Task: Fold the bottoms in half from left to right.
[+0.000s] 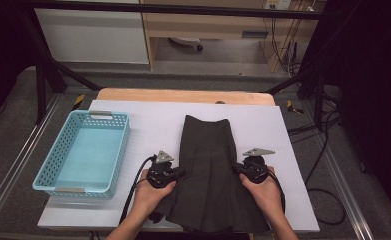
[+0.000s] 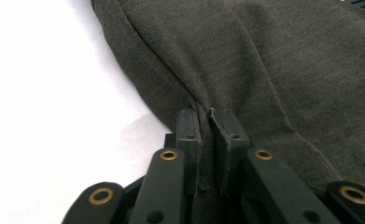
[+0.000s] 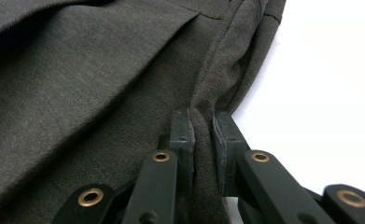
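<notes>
While each tool pinches a skirt (image 1: pixel 206 165) side edge, left tool (image 1: pixel 179 173), right tool (image 1: pixel 237 169), basket (image 1: pixel 58 150) well left.

A rectangular tabletop (image 1: pixel 283 150) with a white covering, pale wood showing along its far edge, carries two things. A light blue perforated plastic basket (image 1: pixel 117 150) sits at the left edge. A dark grey pleated fabric skirt (image 1: pixel 208 170) lies flat from the middle to the near edge.
</notes>
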`<action>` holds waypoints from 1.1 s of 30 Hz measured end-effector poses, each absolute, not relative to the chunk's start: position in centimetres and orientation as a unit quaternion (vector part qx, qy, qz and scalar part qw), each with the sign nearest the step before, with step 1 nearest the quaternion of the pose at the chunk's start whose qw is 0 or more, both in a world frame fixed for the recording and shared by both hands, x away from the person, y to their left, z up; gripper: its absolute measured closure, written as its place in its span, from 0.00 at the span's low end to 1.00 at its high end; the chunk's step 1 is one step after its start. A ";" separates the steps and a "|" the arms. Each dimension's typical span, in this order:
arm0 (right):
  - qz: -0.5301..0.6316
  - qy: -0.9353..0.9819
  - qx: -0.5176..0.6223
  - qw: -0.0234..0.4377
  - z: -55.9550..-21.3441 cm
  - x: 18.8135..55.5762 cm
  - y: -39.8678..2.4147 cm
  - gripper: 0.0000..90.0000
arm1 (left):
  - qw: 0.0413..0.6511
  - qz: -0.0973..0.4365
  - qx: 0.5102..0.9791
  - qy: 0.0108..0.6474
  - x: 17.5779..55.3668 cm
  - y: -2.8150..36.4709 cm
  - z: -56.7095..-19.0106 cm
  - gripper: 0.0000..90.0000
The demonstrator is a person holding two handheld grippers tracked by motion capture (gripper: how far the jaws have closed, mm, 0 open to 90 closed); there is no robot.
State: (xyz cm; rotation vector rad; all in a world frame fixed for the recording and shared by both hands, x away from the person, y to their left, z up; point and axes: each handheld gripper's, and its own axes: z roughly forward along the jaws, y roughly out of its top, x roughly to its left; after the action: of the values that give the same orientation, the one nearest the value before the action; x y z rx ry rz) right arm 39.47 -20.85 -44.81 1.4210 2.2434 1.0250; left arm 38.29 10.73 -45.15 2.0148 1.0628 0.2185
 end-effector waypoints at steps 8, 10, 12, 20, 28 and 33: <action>0.361 0.783 0.488 0.135 -44.7 36.4 -20.1 0.90 | 0.414 0.078 0.805 0.418 35.0 11.5 -45.0 0.92; 0.362 0.785 0.485 0.134 -44.7 35.9 -20.1 0.90 | 0.414 0.075 0.807 0.415 34.5 11.6 -45.0 0.92; 0.365 0.788 0.479 0.130 -44.7 34.4 -19.9 0.90 | 0.415 0.068 0.808 0.412 33.0 12.1 -44.8 0.92; 0.373 0.788 0.475 0.124 -44.8 31.9 -19.9 0.87 | 0.412 0.067 0.818 0.397 30.5 12.3 -44.6 0.89; 0.378 0.781 0.480 0.134 -44.2 33.7 -20.4 0.64 | 0.419 0.091 0.812 0.396 32.3 12.0 -43.6 0.64; 0.381 0.778 0.480 0.139 -43.8 35.8 -20.5 0.57 | 0.427 0.092 0.803 0.405 34.7 11.7 -43.3 0.57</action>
State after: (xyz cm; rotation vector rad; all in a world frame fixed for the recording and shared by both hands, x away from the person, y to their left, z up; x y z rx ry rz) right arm 35.81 -20.48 -43.75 1.3859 2.2480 1.1025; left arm 34.67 11.70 -43.32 2.0062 1.0122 0.2295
